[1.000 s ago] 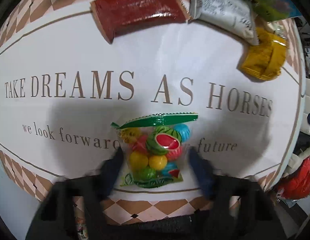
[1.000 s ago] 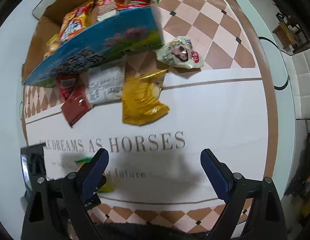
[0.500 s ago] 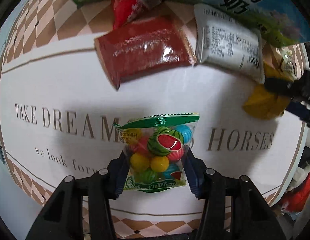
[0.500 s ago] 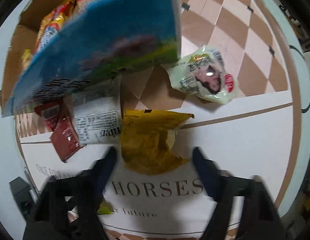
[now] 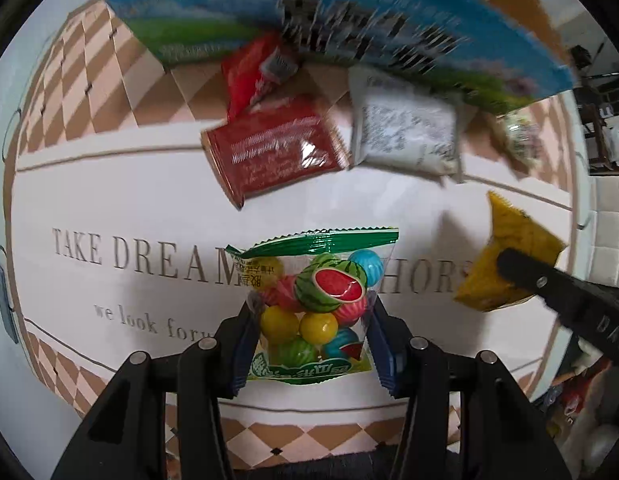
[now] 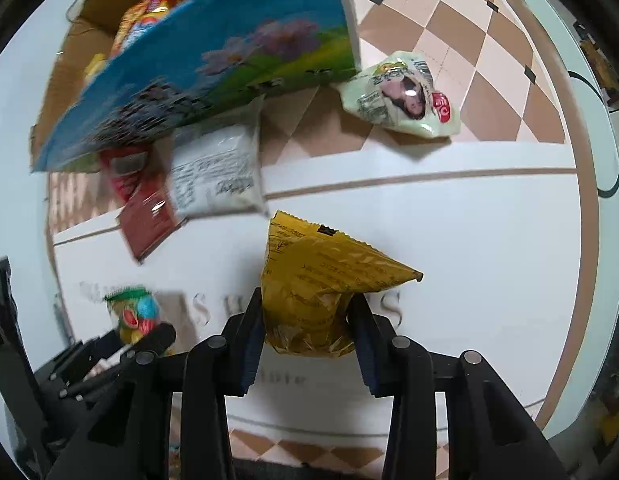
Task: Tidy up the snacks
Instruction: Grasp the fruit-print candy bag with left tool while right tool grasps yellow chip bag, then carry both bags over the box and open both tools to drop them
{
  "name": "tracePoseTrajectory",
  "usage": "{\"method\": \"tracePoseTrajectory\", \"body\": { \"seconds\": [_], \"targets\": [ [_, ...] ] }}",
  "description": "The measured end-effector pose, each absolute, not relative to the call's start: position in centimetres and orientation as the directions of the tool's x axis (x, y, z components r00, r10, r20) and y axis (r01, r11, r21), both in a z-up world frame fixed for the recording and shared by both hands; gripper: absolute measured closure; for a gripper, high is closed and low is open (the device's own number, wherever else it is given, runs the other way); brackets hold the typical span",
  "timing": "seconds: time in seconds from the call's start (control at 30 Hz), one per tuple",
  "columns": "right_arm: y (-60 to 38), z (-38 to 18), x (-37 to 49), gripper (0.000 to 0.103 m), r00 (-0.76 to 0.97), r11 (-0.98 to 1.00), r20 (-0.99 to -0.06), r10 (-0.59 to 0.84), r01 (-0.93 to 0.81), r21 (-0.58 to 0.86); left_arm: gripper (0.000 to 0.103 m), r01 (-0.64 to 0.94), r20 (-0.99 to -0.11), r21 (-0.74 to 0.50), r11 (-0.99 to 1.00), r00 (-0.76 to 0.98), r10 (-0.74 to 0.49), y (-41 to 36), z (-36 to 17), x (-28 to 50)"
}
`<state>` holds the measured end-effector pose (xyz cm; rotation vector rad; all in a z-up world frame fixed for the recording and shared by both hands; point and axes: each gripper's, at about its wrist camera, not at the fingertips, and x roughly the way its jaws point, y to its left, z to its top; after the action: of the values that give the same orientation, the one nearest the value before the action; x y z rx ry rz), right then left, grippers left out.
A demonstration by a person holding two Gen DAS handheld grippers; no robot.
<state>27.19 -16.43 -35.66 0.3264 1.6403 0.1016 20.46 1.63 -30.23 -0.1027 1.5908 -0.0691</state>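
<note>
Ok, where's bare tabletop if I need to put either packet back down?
The broad white band right of the yellow packet is bare out to the table's brown border. More white lies left of the candy bag, over the lettering. It is crowded along the box, where red, white and pale-green packets cluster.

The left gripper has its jaws closed in from both sides, the blue pads pressing the lower half of what sits between them; the black linkage arms spread back and outward behind the jaws. The right gripper is likewise clamped, its blue pads squeezing the base of what it holds, which bulges forward past the jaws. In the right wrist view the left gripper shows low to the left of the jaws; in the left wrist view a black finger of the right gripper reaches in from the right.
</note>
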Motion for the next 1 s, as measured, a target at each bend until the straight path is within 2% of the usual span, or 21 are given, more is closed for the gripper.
{"method": "tracePoseTrajectory", "body": {
  "seconds": [0.27, 0.47, 0.73, 1.0],
  "targets": [
    [-14.7, -28.7, 27.2, 0.062, 0.033, 0.933, -0.936, 0.351, 0.072, 0.352, 0.056, 0.006, -0.978, -0.178, 0.984, 0.110, -0.177, 2.1, -21.7, 22.5],
    [-14.9, -22.4, 31.8, 0.062, 0.141, 0.914, -0.907, 0.396, 0.032, 0.404, 0.056, 0.026, -0.958, -0.217, 0.976, 0.188, -0.218, 3.7, -17.3, 26.4],
    [-15.0, -19.0, 43.3, 0.062, 0.265, 0.954, -0.921, 0.285, 0.011, 0.299, 0.056, 0.023, -0.972, -0.140, 0.990, 0.187, -0.142, 5.7, -16.9, 37.1],
    [-14.8, -23.4, 53.2, 0.062, 0.222, 0.983, -0.961, 0.163, 0.044, 0.177, 0.056, -0.009, -0.992, -0.014, 1.000, 0.129, -0.013, 8.0, -21.1, 46.9]
  ]
}}
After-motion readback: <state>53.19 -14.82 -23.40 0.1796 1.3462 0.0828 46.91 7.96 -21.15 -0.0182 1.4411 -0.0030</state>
